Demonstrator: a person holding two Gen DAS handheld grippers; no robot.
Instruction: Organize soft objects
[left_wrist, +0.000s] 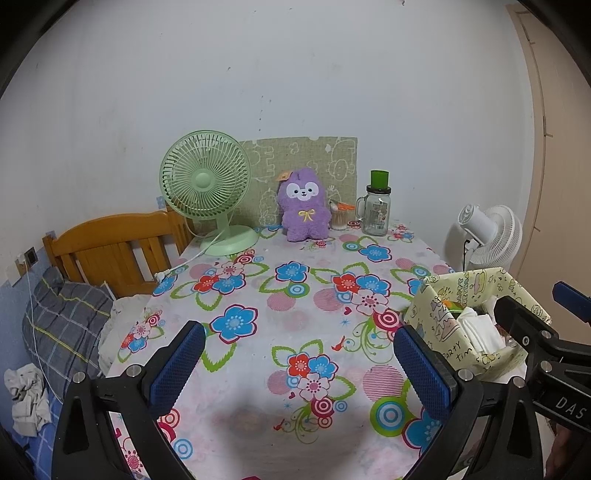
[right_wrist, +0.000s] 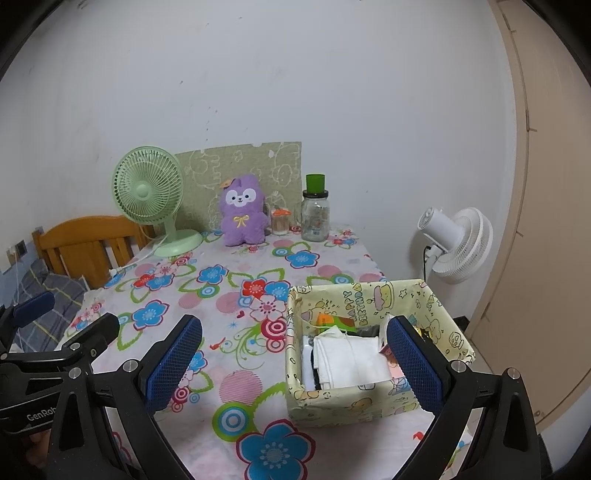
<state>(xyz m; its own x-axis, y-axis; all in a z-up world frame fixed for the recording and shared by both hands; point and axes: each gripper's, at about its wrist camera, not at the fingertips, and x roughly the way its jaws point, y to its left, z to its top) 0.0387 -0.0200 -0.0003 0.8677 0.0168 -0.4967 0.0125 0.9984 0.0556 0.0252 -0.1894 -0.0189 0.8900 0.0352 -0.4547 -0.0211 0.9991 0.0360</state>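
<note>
Purple plush toy (right_wrist: 243, 212) stands at 12 o'clock on the table (right_wrist: 236, 373), not yet collected; folded cloths (right_wrist: 349, 360) occupy the box (right_wrist: 373, 404); both tongs (left_wrist: 299, 363) (right_wrist: 295, 363) gape wide, empty.

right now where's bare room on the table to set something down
The wide middle of the floral tablecloth lies bare, from the back row down to the tongs, left of the paper box. Crowded: the back edge, with green fan, purple plush and glass jar.
</note>
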